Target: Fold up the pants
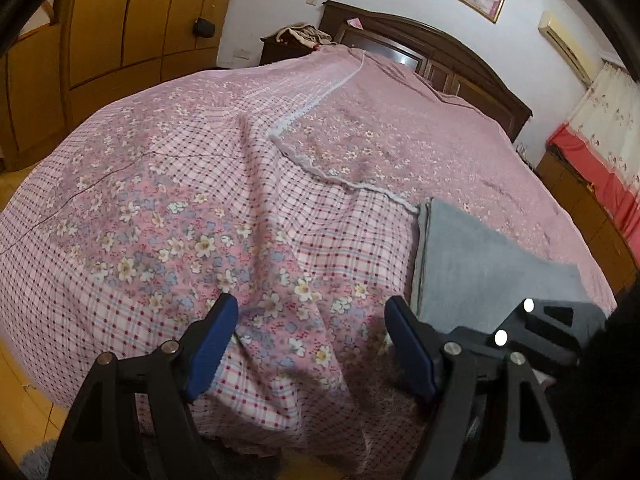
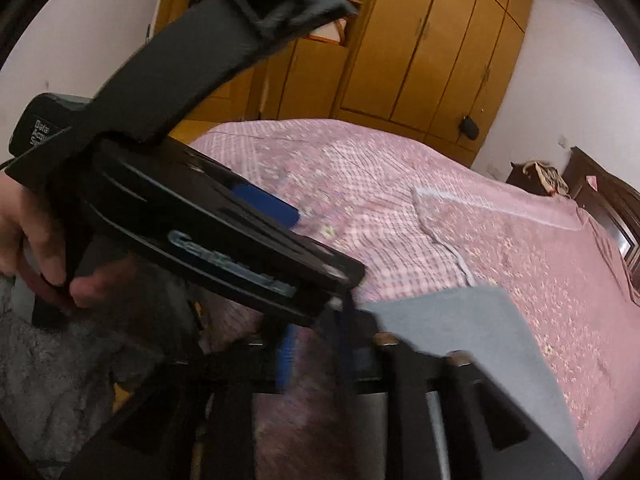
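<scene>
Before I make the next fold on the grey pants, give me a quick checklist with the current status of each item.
1. Left gripper free and open: ok, its blue pads are wide apart with only the floral bedspread between them.
2. Right gripper state: cannot tell, the right wrist view is blurred by motion.
3. Grey pants lying flat on the bed: ok for the part in view, near the bed's near edge.
4. Pants already folded: cannot tell, only one end shows.
5. The two grippers clear of each other: not ok, the left gripper fills the right wrist view close in front.
</scene>
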The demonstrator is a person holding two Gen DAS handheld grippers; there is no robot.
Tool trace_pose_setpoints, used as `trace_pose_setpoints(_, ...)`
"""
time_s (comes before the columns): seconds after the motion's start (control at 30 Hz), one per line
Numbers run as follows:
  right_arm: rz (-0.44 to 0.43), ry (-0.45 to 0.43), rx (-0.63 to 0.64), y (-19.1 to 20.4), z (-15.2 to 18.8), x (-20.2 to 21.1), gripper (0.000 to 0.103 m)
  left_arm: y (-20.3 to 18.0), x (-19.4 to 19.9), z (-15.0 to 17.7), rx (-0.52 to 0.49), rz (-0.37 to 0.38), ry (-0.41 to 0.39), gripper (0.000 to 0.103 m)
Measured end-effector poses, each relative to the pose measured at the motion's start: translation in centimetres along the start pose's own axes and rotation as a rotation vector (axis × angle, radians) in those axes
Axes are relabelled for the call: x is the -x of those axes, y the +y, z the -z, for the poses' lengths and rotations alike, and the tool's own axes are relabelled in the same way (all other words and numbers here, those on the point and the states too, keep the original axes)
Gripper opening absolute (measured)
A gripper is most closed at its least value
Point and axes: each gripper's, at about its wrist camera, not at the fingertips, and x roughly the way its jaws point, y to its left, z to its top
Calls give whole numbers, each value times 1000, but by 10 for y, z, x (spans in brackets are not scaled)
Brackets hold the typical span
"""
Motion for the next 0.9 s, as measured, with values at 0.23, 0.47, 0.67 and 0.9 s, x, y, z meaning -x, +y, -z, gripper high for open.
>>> trace_pose_setpoints(0.23,-45,-57,-150,-13,6,31,42,9,10,-1,30,6,-27,79)
trace_pose_setpoints(0.47,-7,-55,-188,-80,8,67,44,-8,35,6,-8,-53,-140,79)
trace_pose_setpoints(0.67,-99,7,-183,-148,0,38,44,-9,58,30,170,217,-162,79)
trace_pose_setpoints(0.9,-192,151,-66,-166,2,-11,44,-47,23,47,298,284,-5,79)
